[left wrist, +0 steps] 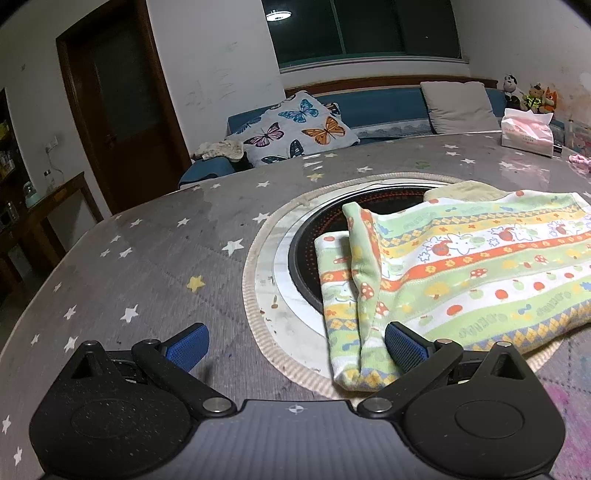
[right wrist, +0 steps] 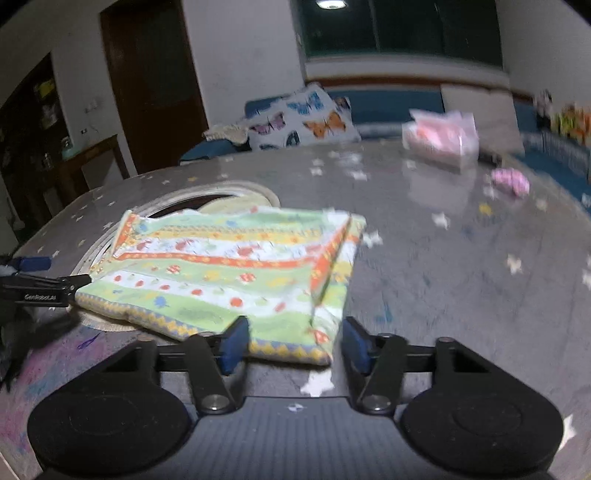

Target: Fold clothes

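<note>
Left gripper [left wrist: 295, 345] at frame bottom, jaws wide, nothing held. Right gripper [right wrist: 293, 341] jaws apart, astride the near corner of the folded striped garment [right wrist: 229, 269], pads not pressing. Garment lies mid-frame on the star-patterned table [left wrist: 147, 266], partly covering the round hob [left wrist: 306, 243]. Tissue pack [left wrist: 526, 131] upper right.

Dim indoor light is coming from a ceiling lamp [left wrist: 279, 14] reflecting in the dark window [left wrist: 364, 29]. Left view is staying sharp; right view is smearing with motion blur, worst at right. Fisheye is bending edges, corners vignetting black. Table [right wrist: 443, 258] is showing soft glare.
</note>
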`<state>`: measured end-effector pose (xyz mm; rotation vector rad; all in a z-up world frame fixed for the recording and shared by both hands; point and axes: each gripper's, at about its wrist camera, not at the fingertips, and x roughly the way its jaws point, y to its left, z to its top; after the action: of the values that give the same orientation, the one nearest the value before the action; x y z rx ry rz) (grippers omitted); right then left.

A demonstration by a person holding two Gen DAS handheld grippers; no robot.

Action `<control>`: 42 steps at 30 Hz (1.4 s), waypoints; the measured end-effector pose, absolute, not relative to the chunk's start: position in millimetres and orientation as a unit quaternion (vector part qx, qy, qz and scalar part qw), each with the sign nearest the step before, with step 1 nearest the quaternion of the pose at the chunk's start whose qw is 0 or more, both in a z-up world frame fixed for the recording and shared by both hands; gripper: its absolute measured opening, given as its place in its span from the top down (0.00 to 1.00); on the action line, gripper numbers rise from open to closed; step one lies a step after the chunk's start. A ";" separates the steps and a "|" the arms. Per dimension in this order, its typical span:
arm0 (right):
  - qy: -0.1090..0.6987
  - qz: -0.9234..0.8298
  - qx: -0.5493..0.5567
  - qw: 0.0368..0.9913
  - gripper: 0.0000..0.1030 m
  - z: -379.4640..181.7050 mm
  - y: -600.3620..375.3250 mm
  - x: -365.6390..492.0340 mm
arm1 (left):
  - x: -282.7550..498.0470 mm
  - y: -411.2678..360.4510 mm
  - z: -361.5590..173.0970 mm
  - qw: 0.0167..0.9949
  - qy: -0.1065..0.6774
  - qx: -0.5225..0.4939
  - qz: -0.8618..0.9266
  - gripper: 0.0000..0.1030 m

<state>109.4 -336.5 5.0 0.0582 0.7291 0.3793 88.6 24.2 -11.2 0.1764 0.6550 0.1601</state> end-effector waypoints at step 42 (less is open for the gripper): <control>0.322 0.287 -0.082 0.898 0.70 16.3 -253.7 95.4 | 83.7 -40.7 -12.2 0.943 0.310 0.118 -0.022 0.00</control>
<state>95.4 -253.7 16.3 -0.1701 0.6662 0.5947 83.7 -40.7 -12.2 0.2416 0.6314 -0.0445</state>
